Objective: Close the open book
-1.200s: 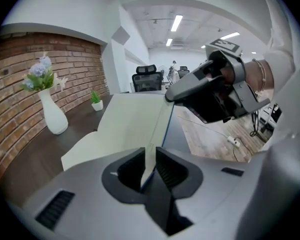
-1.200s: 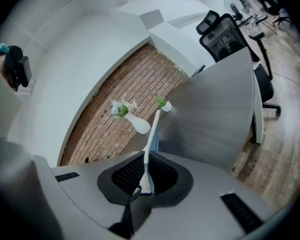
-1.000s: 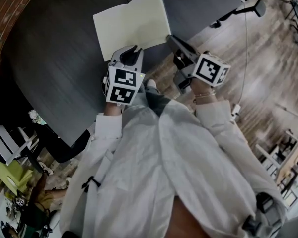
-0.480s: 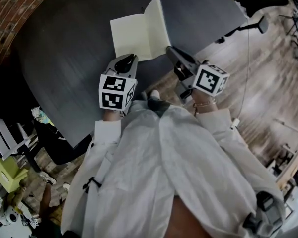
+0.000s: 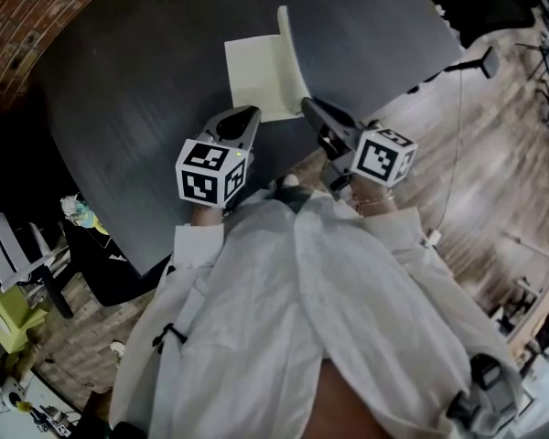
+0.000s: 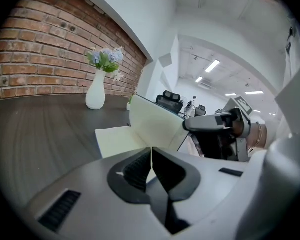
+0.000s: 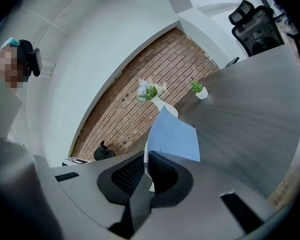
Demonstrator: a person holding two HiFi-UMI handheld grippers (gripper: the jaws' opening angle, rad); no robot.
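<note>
The open book lies on the dark table (image 5: 119, 117). Its left page (image 5: 254, 79) is flat and its right half (image 5: 287, 55) stands almost upright. My right gripper (image 5: 308, 108) is shut on the near corner of that raised half. In the right gripper view the blue cover (image 7: 176, 134) rises from between the pads of the right gripper (image 7: 146, 158). My left gripper (image 5: 248, 114) sits at the near edge of the flat page. Its jaws have just been closing, and the left gripper (image 6: 151, 153) is shut with nothing seen between them. The raised half (image 6: 152, 124) stands just beyond it.
A white vase (image 6: 96, 95) with flowers stands at the table's far side before a brick wall; a small potted plant (image 7: 201, 91) is near it. The table's curved edge runs close to my body. Wood floor (image 5: 476, 154) lies to the right, chairs lower left.
The book's right half has swung up from lying flat to nearly upright in the right gripper. The left gripper has rolled and shifted along the near edge of the left page.
</note>
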